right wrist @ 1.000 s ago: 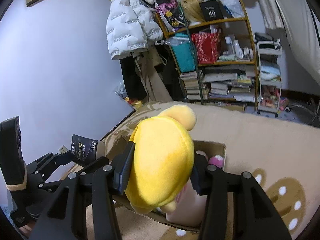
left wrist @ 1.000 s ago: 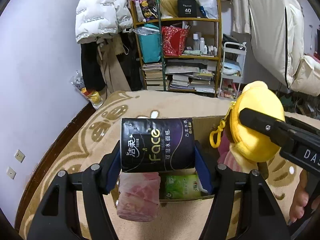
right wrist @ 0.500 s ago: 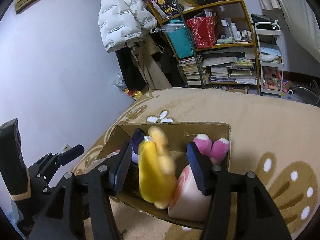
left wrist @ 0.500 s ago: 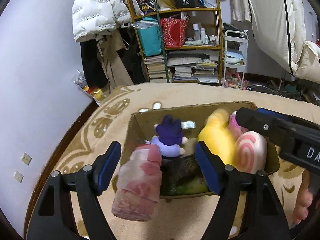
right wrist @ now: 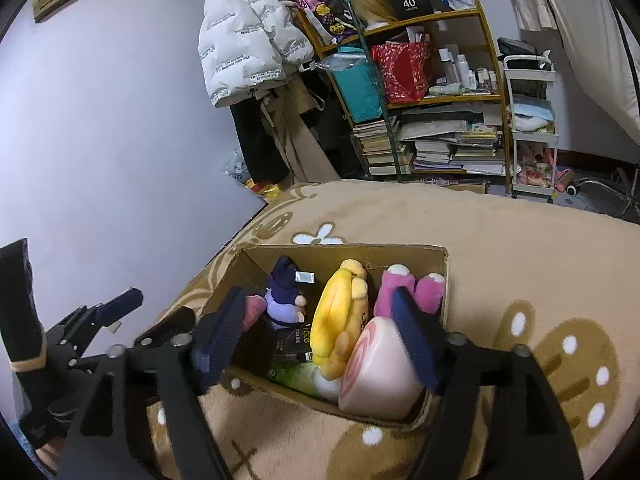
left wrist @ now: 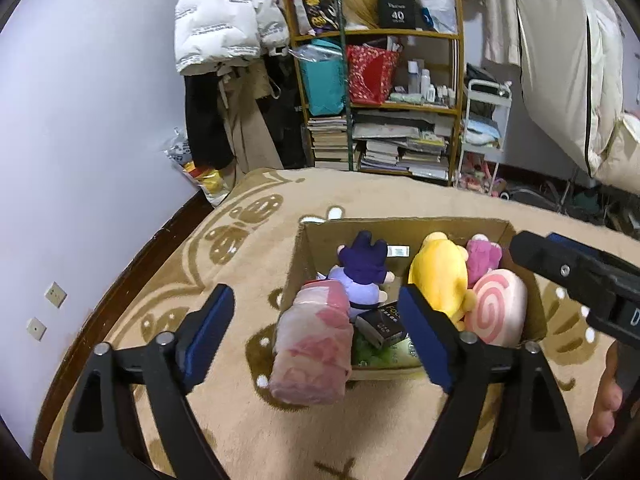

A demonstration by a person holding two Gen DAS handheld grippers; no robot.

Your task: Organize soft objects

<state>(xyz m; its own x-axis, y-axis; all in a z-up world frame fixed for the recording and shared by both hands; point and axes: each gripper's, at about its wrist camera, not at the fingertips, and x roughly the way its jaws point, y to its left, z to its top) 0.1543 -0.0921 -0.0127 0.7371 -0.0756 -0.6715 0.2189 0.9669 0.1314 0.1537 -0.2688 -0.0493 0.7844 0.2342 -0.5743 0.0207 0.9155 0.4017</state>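
The cardboard box (left wrist: 404,227) of soft objects sits on a tan patterned carpet (left wrist: 248,416), open at the top. Inside it, a yellow plush toy (left wrist: 438,276) stands near the middle, with a pink plush toy (left wrist: 484,254) just beside it at the far right corner and a pink-and-white swirl cushion (left wrist: 500,308) pressed against the near right wall. A purple-haired doll (left wrist: 362,272) lies toward the left side, and a black tissue pack (left wrist: 380,326) rests tilted on top of a green tissue pack (left wrist: 394,354) at the near wall. A pink rolled towel (left wrist: 312,344) leans over the box's near left corner, partly hanging outside.

The left gripper (left wrist: 316,334) hovers above the near edge of the box with its jaws wide apart and nothing between them. The right gripper (right wrist: 320,336) hangs over the box from the right side, jaws likewise spread and holding nothing; in its own view the blue pads frame the yellow plush toy (right wrist: 340,312) and the swirl cushion (right wrist: 380,368), though whether the right pad touches the cushion is hard to tell.

Behind the carpet stands a wooden shelf (left wrist: 384,34) crammed with books and bags, with a white puffer jacket (left wrist: 224,12) hanging to its left.
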